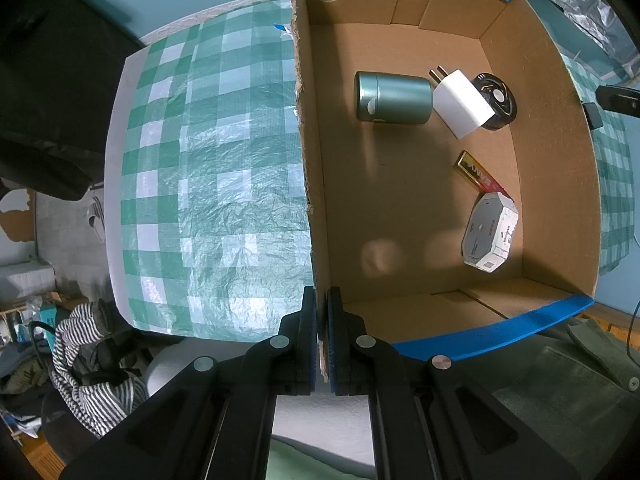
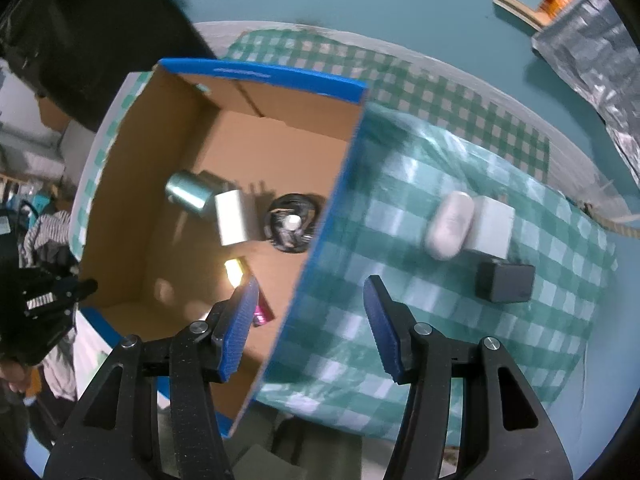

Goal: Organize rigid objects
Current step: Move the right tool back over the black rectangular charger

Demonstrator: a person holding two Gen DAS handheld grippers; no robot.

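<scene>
Blue-padded right gripper [image 2: 312, 328] hangs with jaws apart and empty over the brown cardboard box's [image 2: 340, 184] rim, nearer than the left gripper [image 1: 322, 340], clamped on that box's wall, to the white oval case [image 2: 450, 226] lying upper right on the green checked cloth [image 2: 400, 272].

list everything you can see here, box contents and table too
cardboard box: 1, brown with blue rim, on the checked cloth
tin canister: 1, green, lying in box
plug adapter: 1, white, in box, against canister
round case: 1, black, in box
slim pack: 1, gold and red, in box
octagonal box: 1, white, in box
oval case: 1, white, on cloth
white block: 1, on cloth
black block: 1, on cloth
tablecloth: 1, green checked
left tongs: shut on box wall
right tongs: open, empty
</scene>
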